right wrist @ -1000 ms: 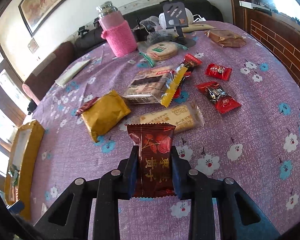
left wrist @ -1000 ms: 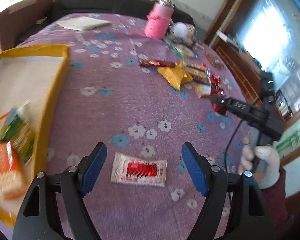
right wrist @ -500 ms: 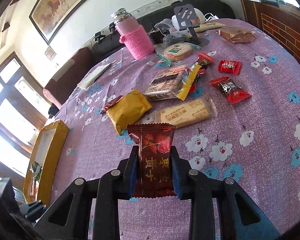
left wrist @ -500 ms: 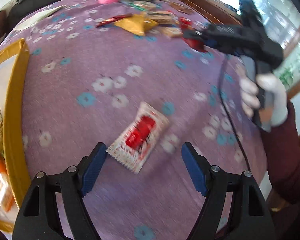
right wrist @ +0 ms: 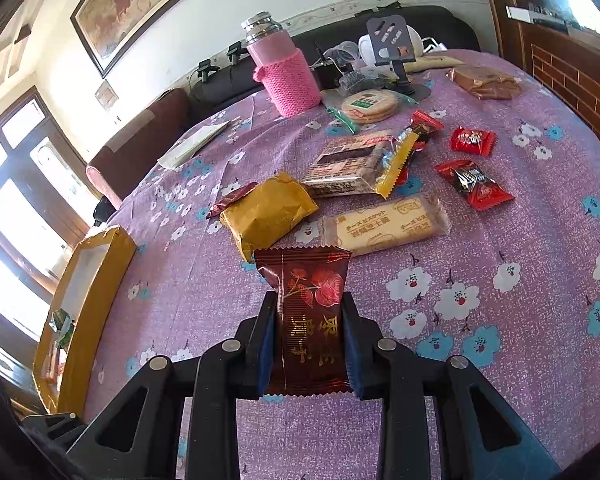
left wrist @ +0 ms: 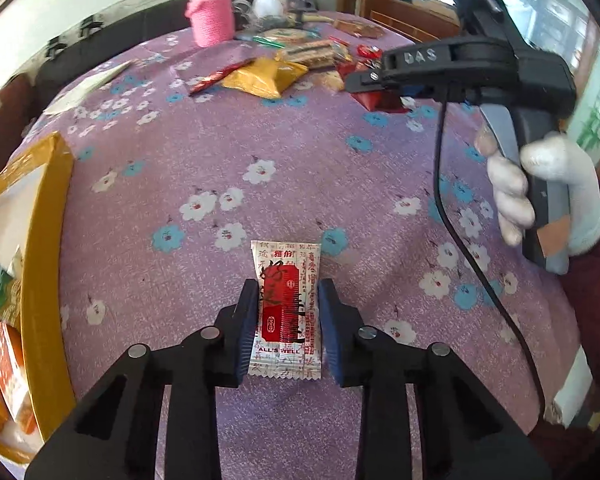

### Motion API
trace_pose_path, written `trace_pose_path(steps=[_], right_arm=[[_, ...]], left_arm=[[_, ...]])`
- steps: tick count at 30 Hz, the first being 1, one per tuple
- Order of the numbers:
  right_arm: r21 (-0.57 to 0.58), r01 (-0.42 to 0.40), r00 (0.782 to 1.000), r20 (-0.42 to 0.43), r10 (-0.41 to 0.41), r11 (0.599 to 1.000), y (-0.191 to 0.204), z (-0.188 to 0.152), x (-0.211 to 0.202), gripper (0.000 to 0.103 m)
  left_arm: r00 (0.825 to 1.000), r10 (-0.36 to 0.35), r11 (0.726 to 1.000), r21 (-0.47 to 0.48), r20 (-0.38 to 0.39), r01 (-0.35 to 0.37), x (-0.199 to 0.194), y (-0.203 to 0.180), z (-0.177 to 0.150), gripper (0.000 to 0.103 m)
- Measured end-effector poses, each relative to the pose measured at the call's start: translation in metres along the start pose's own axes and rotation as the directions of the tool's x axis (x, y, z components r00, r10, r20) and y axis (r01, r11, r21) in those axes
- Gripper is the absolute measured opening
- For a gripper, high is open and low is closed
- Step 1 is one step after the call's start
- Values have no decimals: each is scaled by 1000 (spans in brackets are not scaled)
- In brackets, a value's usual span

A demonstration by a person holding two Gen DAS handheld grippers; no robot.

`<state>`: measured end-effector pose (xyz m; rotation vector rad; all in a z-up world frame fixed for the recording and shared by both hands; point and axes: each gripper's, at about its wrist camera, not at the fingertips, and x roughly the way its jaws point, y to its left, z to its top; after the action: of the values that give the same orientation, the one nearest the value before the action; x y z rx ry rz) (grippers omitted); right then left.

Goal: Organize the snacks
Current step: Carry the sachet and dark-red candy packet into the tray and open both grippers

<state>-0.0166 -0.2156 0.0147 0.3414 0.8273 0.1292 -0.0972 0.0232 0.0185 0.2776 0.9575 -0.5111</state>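
L fingers (left wrist: 287,322) just closed onto crinkly white packet (left wrist: 286,280) — R fingers (right wrist: 309,334) clamp glossy maroon wrapper (right wrist: 306,300).

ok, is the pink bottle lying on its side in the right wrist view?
No, the pink bottle stands upright at the far side of the table, its steel cap on top.

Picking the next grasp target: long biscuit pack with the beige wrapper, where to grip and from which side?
Grip the biscuit pack across its narrow width near the middle, coming down from above. It lies flat on the tablecloth, long and slim, so the long edges give parallel faces. Stay right of centre: its left end sits close to the yellow packet. Both grippers are full now.
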Motion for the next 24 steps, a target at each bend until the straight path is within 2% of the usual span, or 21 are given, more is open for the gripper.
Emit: trace_pose_path(steps=[6,11,14,17,21,24], right_arm=[[-18,-34,999,30,34,999,5,-1,-6,30],[-40,-36,999,36,37,999,18,0,-12,30],[-88,-83,996,33,86,993,49,2,-26,30],[-110,-185,982,8,187,977,89,10,-39,30],[-156,-317,948,-55,312,935,165,28,-42,30],[-185,-378,924,-134,358,907,223,34,-24,29]], left_arm=[[994,-12,986,-163,106,29,-29,25,-5,26],[975,62,952,-306,213,7,-85,80,-16,26],[960,154,923,-380,236,-55,-116,123,-26,26],[940,254,881,-455,227,-129,-134,170,-32,26],[930,302,833,-533,212,-149,-141,214,-34,26],[926,331,794,-583,179,-171,-128,241,-36,27]])
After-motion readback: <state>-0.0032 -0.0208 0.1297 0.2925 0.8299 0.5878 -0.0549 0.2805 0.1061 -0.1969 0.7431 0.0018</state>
